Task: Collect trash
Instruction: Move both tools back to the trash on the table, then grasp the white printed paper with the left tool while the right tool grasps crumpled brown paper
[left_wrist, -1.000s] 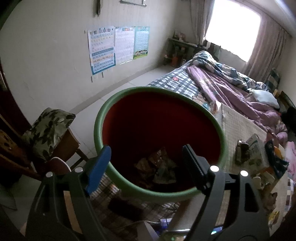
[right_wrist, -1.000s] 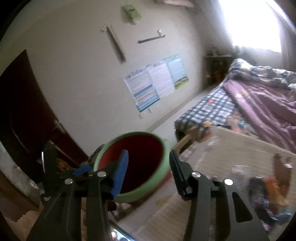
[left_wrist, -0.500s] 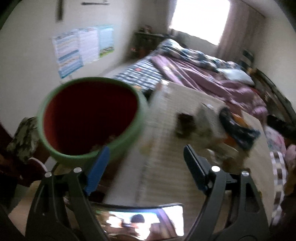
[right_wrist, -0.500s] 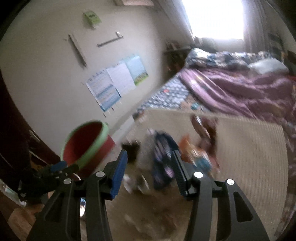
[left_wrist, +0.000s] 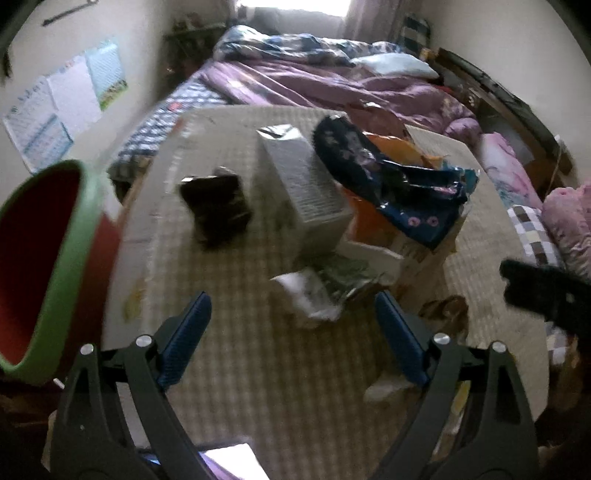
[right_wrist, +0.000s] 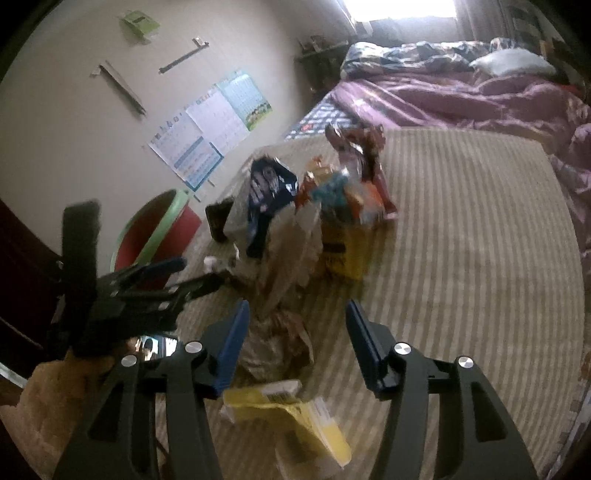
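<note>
Both tongs hover low over the woven striped mat (right_wrist: 461, 229), jaws spread wide and holding nothing. The left gripper (left_wrist: 291, 328) tilts down toward a crumpled white wrapper (left_wrist: 310, 295); the right gripper (right_wrist: 295, 339) hangs above a wrinkled clear plastic bag (right_wrist: 280, 339). Glossy snack packets, a grey carton (left_wrist: 303, 177) and a dark blue pouch (left_wrist: 388, 177) heap mid-mat. The green-rimmed red bin (left_wrist: 44, 258) stands at the mat's left edge.

Both the left gripper (left_wrist: 291, 317) and right gripper (right_wrist: 297, 328) are black plastic frames — blue-padded fingers (left_wrist: 184, 338), round silver screws at the joints.
</note>
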